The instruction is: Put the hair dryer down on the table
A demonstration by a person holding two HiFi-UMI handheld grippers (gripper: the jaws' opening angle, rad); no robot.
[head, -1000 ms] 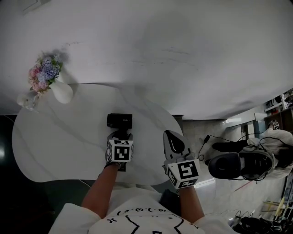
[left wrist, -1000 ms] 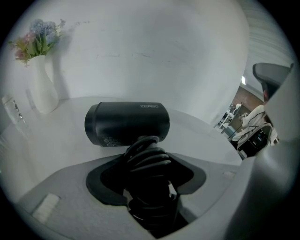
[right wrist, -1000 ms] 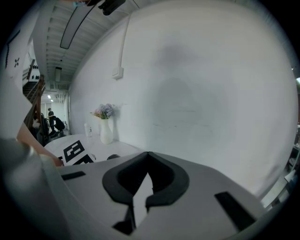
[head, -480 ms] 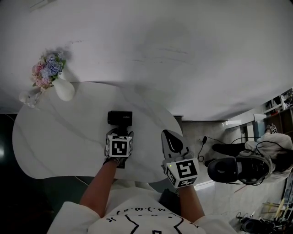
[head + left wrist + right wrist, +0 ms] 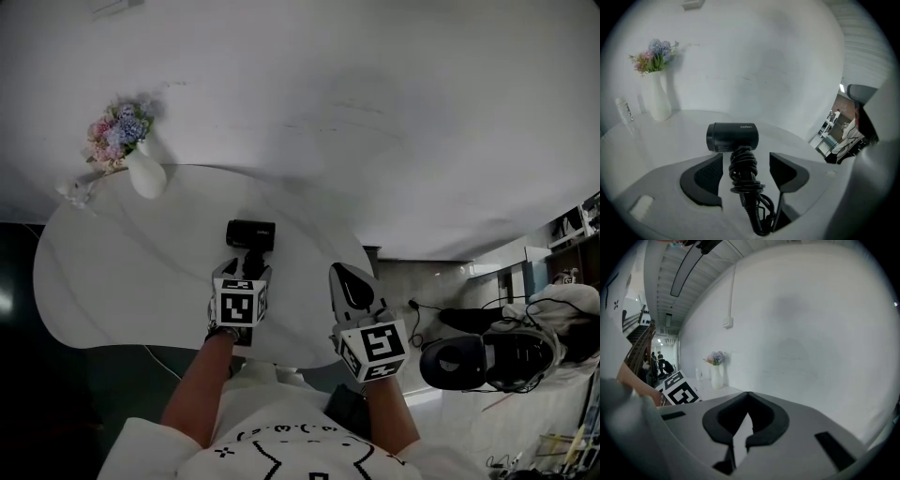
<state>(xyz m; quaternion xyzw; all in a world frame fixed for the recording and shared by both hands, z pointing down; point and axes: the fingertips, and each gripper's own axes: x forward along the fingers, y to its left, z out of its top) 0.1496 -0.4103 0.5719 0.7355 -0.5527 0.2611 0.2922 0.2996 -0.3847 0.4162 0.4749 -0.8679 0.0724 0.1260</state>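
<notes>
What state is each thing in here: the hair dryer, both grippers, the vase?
hair dryer: lying on the table, cord wound round its handle, not gripped.
left gripper: open, jaws either side of the handle, clear of it.
right gripper: shut, empty.
vase: upright, holding flowers.

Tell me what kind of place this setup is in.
Probably a staged home corner inside a lab or studio. A white oval marble-look table carries a white vase of pastel flowers and a black hair dryer, while black equipment and loose cables clutter the pale floor beside it.
</notes>
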